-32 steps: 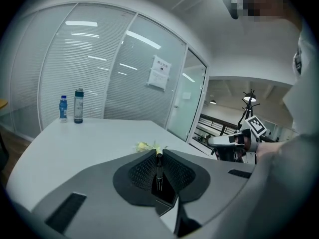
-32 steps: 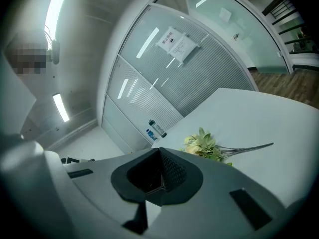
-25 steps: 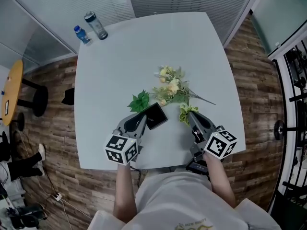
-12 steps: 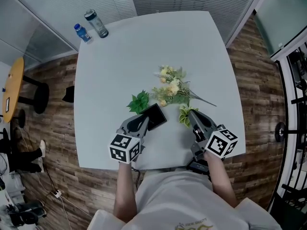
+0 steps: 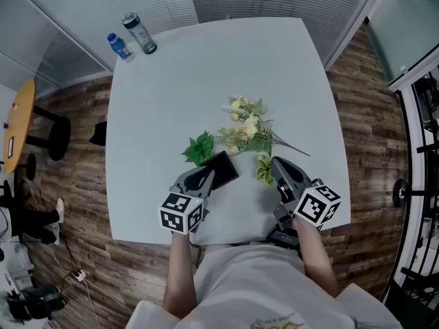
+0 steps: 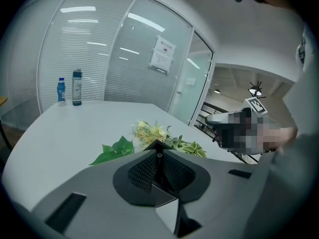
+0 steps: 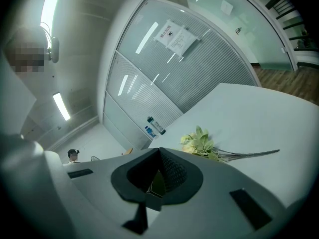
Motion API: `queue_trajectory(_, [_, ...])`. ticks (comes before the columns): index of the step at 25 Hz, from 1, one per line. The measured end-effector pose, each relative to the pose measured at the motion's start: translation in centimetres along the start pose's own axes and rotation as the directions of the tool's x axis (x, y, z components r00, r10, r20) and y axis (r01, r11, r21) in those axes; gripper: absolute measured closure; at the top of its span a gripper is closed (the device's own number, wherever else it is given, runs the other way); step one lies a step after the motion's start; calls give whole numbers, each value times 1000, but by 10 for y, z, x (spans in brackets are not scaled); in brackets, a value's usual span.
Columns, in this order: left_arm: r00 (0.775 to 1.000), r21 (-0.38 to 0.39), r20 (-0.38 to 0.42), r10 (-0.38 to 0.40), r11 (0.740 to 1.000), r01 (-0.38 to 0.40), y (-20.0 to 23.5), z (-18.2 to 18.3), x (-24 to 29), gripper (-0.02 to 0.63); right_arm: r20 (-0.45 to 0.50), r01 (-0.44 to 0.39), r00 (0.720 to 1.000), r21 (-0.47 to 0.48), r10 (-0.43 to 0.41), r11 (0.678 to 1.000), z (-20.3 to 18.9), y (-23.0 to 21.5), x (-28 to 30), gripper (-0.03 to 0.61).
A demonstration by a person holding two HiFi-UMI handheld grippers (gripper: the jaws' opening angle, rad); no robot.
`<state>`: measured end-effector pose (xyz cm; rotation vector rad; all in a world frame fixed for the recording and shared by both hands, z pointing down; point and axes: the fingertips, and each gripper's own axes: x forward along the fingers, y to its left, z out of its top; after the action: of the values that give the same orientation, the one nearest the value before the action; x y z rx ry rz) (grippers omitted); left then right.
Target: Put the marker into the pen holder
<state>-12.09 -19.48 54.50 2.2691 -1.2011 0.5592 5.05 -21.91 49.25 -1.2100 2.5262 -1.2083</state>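
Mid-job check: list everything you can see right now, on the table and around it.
table: one, white, centre
small bottle: one, blue cap, table's far left corner
tall bottle: one, dark, beside the small one
flowers: one bunch, yellow-green, mid-table
leaf sprig: one, green, left of the flowers
striped leaf: one, green-cream, by the right gripper's tip
flat object: one, black, clamped in the left gripper
side table: one, orange, on the floor at left
left gripper: grey, shut on the flat object
right gripper: grey, tips together
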Motion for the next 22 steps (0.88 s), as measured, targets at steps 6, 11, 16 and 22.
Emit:
queue_trajectory(6, [1000,-6,-17,4,1000,-4,2,-5,5,571,-19,-23,1000,-13,22,1000,-4,6,8,563])
queue_trajectory(11, [1000,6,-16,23,1000,-23,5,-5,7,569,-32,-21,999,-22,20,1000,-6,7,10,561])
queue_trajectory(16, [997,27,-27,78,997,-78,12,-5,10,566,-27,-14,1000,-19,13,1000,-4,3,10,562])
queue_trajectory(22, [990,96,-41,136,987,-132,19,-7,12,565,-29,-11,1000,-19,10,1000,-6,3,13,561])
